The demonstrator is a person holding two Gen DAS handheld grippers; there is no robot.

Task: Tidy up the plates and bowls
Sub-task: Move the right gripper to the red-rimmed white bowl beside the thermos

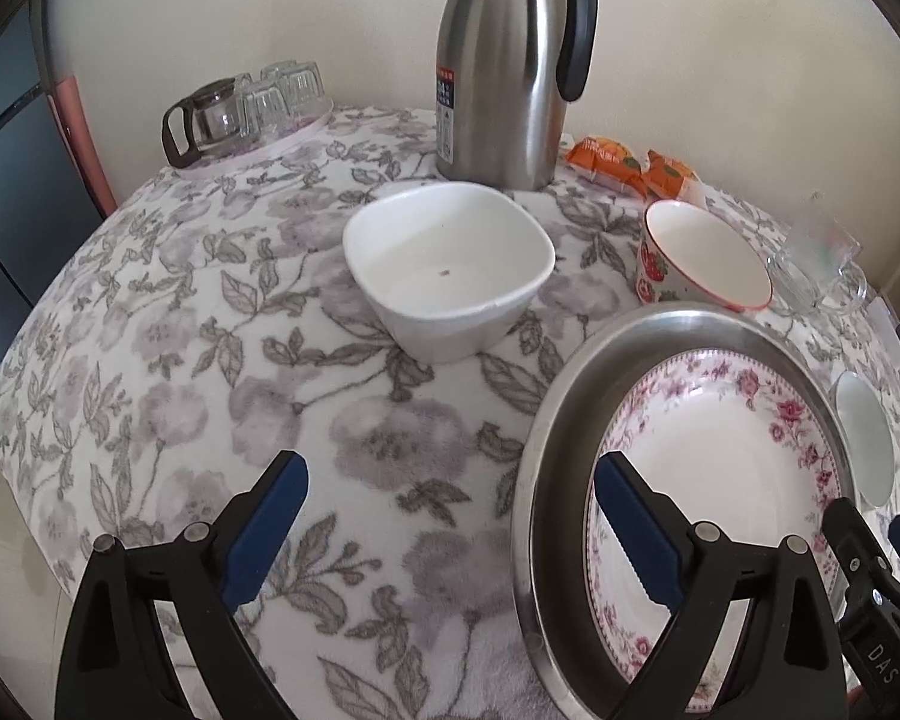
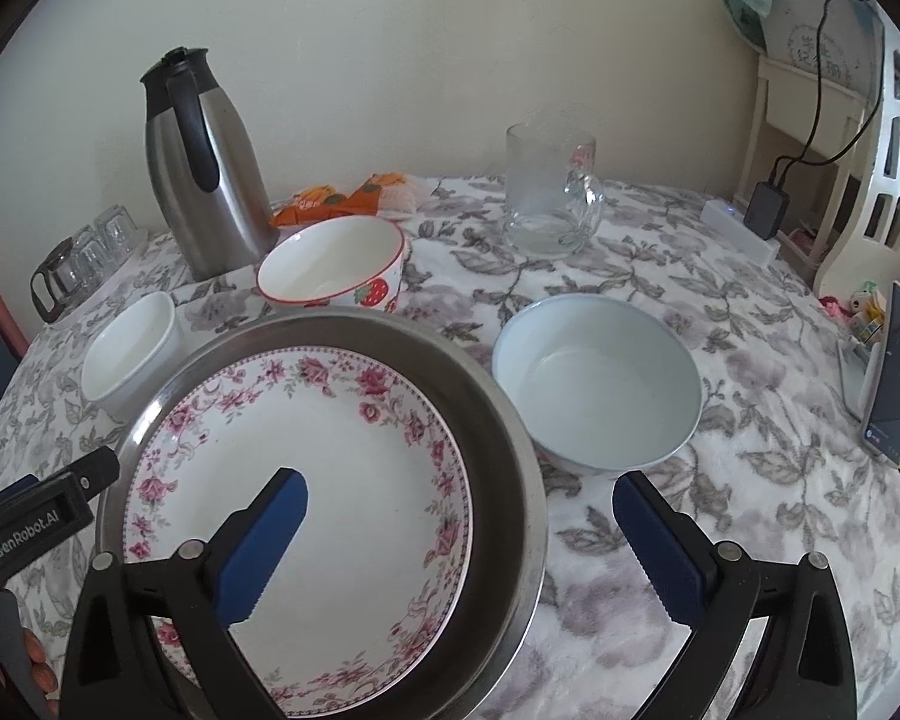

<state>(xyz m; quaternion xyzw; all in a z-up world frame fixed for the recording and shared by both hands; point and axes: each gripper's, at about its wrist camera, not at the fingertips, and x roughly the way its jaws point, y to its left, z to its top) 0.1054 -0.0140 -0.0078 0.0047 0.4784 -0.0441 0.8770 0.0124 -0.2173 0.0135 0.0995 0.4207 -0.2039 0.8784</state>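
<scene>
Left view: left claw point(image 1: 450, 504) spread and empty above the table point(image 1: 210, 360); floral plate point(image 1: 720, 468) already nested in the steel pan point(image 1: 546, 420), square bowl point(image 1: 450, 267) and strawberry bowl point(image 1: 699, 255) loose beyond it. Right view: right claw point(image 2: 459, 516) spread, empty, straddling the pan's right rim; blue bowl point(image 2: 597, 381) loose just beside the pan. Judged partly done: one plate stowed, three bowls left to gather.

A floral-clothed table point(image 2: 660, 588) carries a steel tray point(image 2: 510, 420), three bowls, a thermos point(image 2: 204, 180) and a glass mug point(image 2: 546, 192).
</scene>
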